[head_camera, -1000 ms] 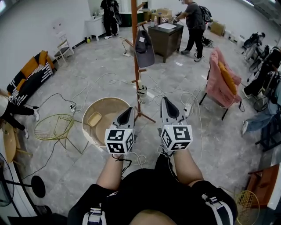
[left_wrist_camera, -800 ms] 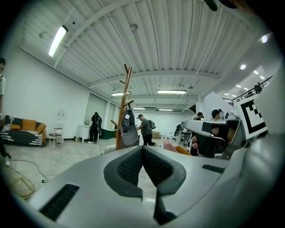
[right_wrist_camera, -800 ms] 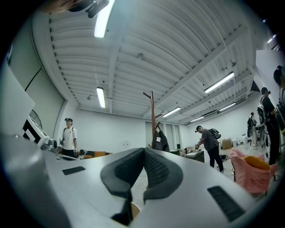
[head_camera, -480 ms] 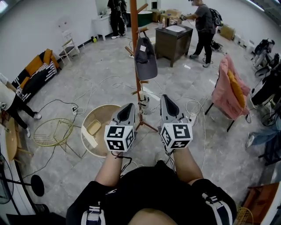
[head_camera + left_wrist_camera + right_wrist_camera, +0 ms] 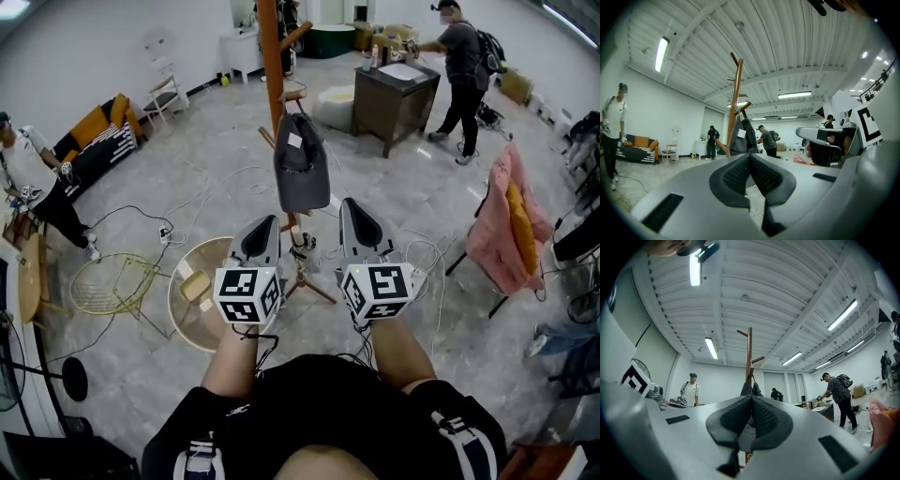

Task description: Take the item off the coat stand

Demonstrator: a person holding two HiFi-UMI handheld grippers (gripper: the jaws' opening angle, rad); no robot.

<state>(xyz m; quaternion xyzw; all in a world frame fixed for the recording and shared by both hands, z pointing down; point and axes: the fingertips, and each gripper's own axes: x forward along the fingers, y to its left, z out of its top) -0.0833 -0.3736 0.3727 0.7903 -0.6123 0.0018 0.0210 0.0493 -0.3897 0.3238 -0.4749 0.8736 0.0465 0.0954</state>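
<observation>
A dark grey cap [image 5: 301, 171] with a white tag hangs from a peg of the tall wooden coat stand [image 5: 270, 56]. It also shows ahead in the left gripper view as the cap [image 5: 740, 137] on the stand [image 5: 735, 93], and in the right gripper view, the cap [image 5: 751, 388] peeps over the jaws below the stand [image 5: 749, 350]. My left gripper [image 5: 260, 235] and right gripper [image 5: 357, 225] are held side by side just short of the cap, below it. Both are shut with nothing between the jaws.
A round pale table [image 5: 192, 291] and a yellow wire chair [image 5: 108, 281] stand at lower left. Cables trail over the floor round the stand's base. A pink-draped chair [image 5: 506, 225] is at right, a dark cabinet [image 5: 394, 94] behind. People stand at left and far back.
The view has come closer to the coat stand; the cap now hangs larger and nearer, just above both grippers. Both grippers stay shut and side by side.
</observation>
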